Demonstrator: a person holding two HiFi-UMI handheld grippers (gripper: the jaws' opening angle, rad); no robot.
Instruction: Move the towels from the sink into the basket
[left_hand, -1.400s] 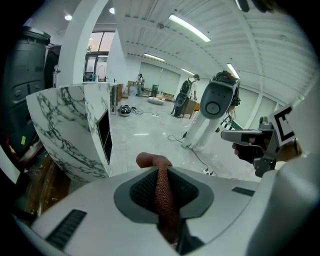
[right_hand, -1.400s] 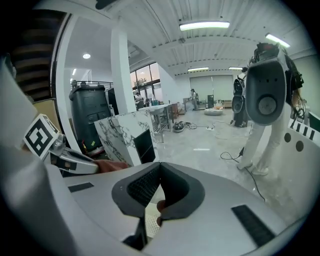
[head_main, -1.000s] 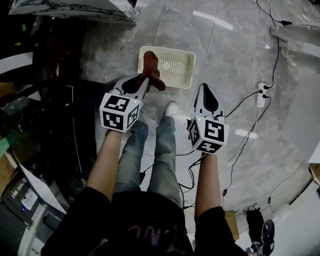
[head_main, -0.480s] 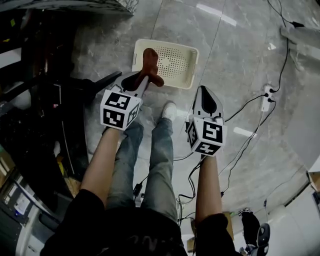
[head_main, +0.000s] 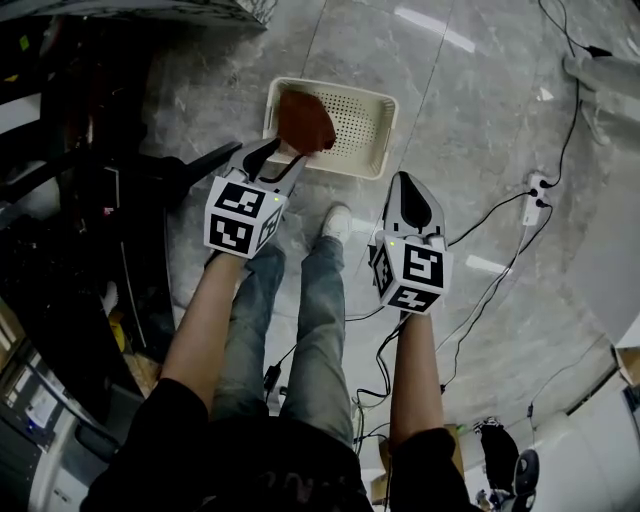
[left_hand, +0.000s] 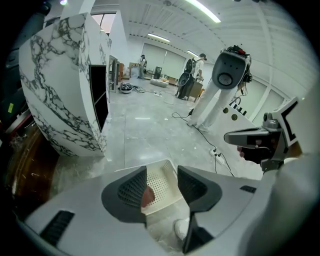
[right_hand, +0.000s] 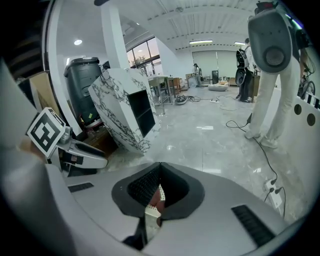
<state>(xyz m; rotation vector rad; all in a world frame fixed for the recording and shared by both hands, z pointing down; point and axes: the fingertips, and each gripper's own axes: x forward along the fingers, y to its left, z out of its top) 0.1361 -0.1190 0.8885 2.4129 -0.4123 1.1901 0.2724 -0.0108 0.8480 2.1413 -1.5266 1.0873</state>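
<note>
Left gripper (left_hand: 161, 175): the jaws have just been opening and are now standing wide, with nothing between the pads. Only the basket is showing through the gap.

Right gripper (right_hand: 160, 167): the jaws are closing tip to tip on nothing. It is hanging idle beside the left one, over bare floor (head_main: 480, 120).

The brown towel (head_main: 303, 120) is sitting in the left part of the cream perforated basket (head_main: 352, 128), close to the near-left corner and just beyond the left jaw tips. It is not clear whether it is fully settled or lapping over the near rim. The basket is standing on the floor just ahead of the person's shoe (head_main: 342, 220). The sink is not in any view.

Step in hand, as judged: release of one towel into the basket.

Notes for doing it well:
- The person is best keeping the jaws wide while lifting straight up, so no pad is snagging the cloth and dragging it back out.
- The towel is lying near the corner. If an edge is hanging over the rim, a nudge toward the mesh centre is worth making before leaving.
- The right gripper is free and could be taking the next towel.
</note>
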